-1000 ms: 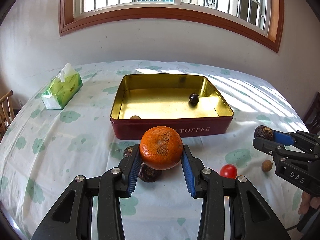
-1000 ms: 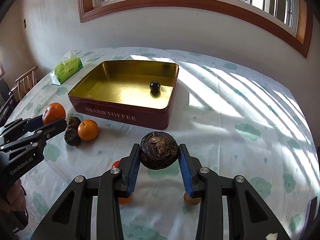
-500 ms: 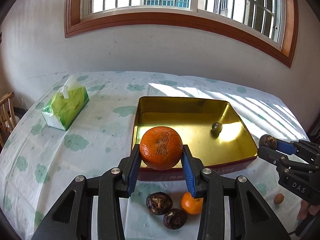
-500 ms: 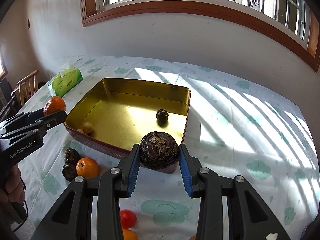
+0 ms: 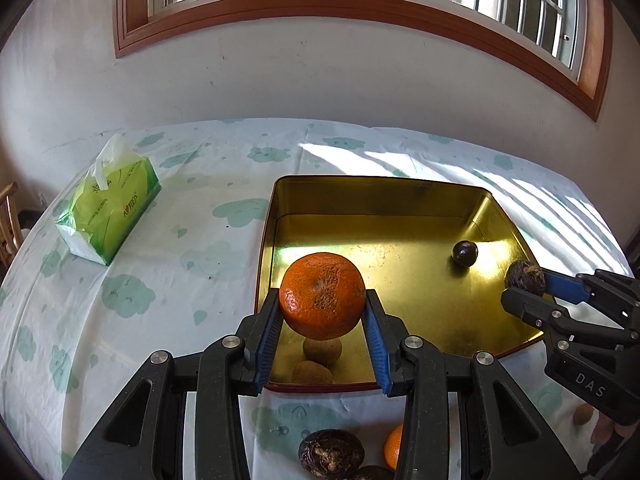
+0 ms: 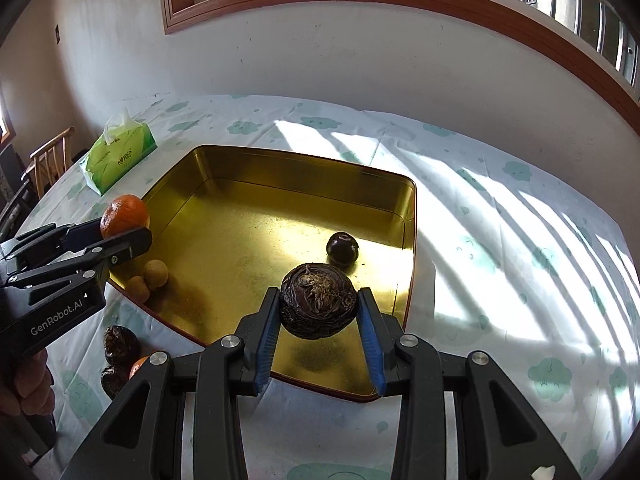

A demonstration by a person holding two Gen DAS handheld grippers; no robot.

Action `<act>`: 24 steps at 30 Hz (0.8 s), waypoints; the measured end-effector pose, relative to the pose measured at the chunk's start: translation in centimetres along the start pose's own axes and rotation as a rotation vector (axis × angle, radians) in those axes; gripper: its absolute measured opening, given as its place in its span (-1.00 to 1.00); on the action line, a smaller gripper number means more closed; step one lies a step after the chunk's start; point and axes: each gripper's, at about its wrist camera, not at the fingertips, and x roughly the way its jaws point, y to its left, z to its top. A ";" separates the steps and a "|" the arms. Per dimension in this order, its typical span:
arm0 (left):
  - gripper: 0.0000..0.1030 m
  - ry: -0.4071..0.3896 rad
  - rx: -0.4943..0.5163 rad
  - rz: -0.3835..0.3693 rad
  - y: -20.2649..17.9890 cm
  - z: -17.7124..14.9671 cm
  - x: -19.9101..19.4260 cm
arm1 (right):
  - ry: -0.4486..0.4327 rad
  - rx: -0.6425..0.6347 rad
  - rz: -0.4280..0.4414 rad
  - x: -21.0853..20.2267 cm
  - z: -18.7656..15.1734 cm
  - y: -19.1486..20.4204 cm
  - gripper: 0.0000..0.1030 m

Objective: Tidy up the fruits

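Both of your grippers have travelled from the near side of the table to a position over the gold tin [image 5: 492, 216], and each has kept its load throughout. Your left gripper [image 5: 322, 312] is closed to fruit width on the orange [image 5: 322, 295], with both blue pads pressed against its sides; 1 second ago the orange hung in front of the tin's red outer wall, and it now hangs above the tin's near-left corner, directly over 2 small tan fruits [image 5: 322, 351] lying on the tin floor. Your right gripper [image 6: 318, 312] is likewise clamped on the dark wrinkled fruit [image 6: 318, 300], which has moved from above the tablecloth [image 6: 500, 240] to above the near-right part of the tin, just short of the small dark round fruit [image 6: 342, 248] already resting inside. The jaw width of neither gripper has changed. For the task, this means the carry phase looks complete: both loads appear to be over the container, and the next step is probably to lower and release them. Note that the orange would land on or against the 2 tan fruits if dropped from its present spot, so shift it toward bare tin floor first. Expect both round fruits to roll on the smooth metal once freed. On the cloth in front of the tin, 2 more dark wrinkled fruits [image 6: 120, 344] and a second orange [image 5: 394, 450] remain uncollected, with the green tissue pack [image 5: 108, 210] well apart to the left.
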 end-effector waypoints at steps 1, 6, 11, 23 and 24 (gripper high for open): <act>-0.21 0.003 0.002 0.001 -0.1 0.0 0.2 | 0.003 -0.001 -0.001 0.3 0.0 0.0 -0.32; -0.21 0.012 0.018 0.015 -0.2 -0.1 1.0 | 0.016 -0.002 0.003 1.1 0.1 0.0 -0.32; -0.21 0.020 0.023 0.026 -0.3 -0.3 1.5 | 0.026 -0.003 0.004 1.6 -0.1 -0.1 -0.32; -0.20 0.040 0.035 0.040 -0.6 -1.0 2.0 | 0.043 0.006 0.005 2.0 -0.4 -0.1 -0.30; -0.20 0.042 0.037 0.042 -0.6 -1.0 2.1 | 0.044 0.005 0.006 2.1 -0.4 -0.1 -0.30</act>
